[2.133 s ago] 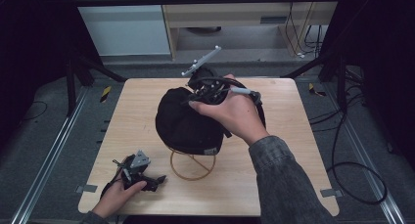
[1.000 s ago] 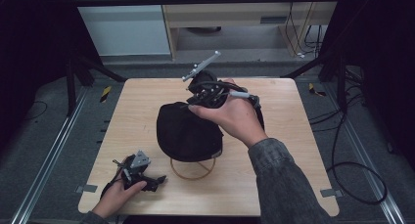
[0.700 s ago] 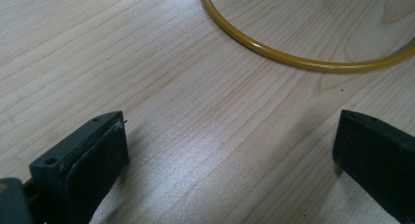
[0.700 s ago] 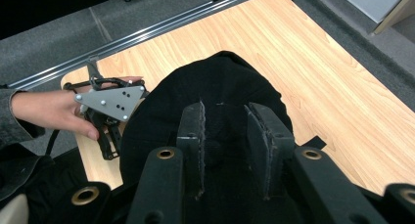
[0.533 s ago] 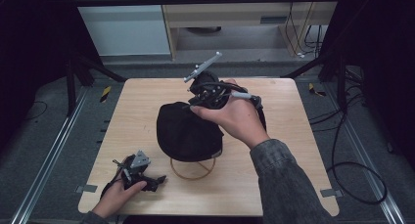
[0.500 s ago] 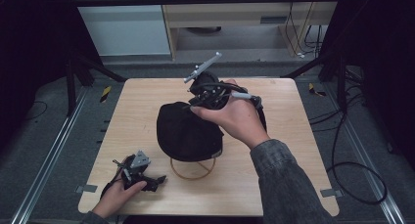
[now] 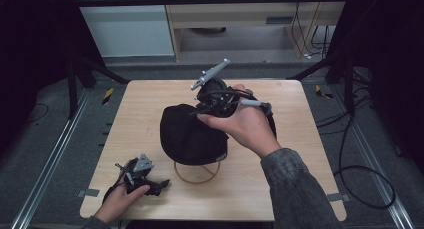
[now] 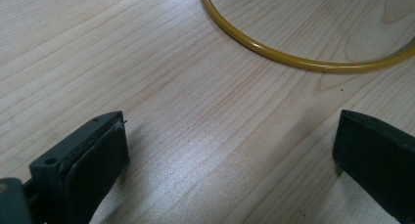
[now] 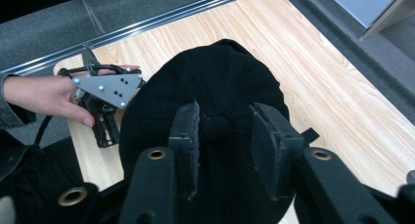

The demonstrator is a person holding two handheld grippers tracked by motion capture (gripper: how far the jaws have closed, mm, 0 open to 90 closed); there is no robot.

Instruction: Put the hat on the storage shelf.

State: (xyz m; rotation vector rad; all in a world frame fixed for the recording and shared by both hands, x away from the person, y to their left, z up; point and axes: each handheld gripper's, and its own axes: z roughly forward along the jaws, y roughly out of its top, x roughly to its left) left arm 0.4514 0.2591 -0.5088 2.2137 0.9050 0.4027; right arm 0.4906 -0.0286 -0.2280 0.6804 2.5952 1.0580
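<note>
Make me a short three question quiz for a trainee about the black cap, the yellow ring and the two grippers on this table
1. True or false: the left gripper is shut on the yellow ring.
2. What does the right gripper grip? A) the yellow ring B) the black cap C) a cable
3. Fill in: in the high view, the ring lies on the wooden table on the cap's ____ side, partly hidden under it.

Key:
1. False. Its jaws stand wide apart over bare wood, and the ring lies beyond them.
2. B. Its jaws pinch the small button on the cap's crown.
3. Near, meaning the person's side.
</note>
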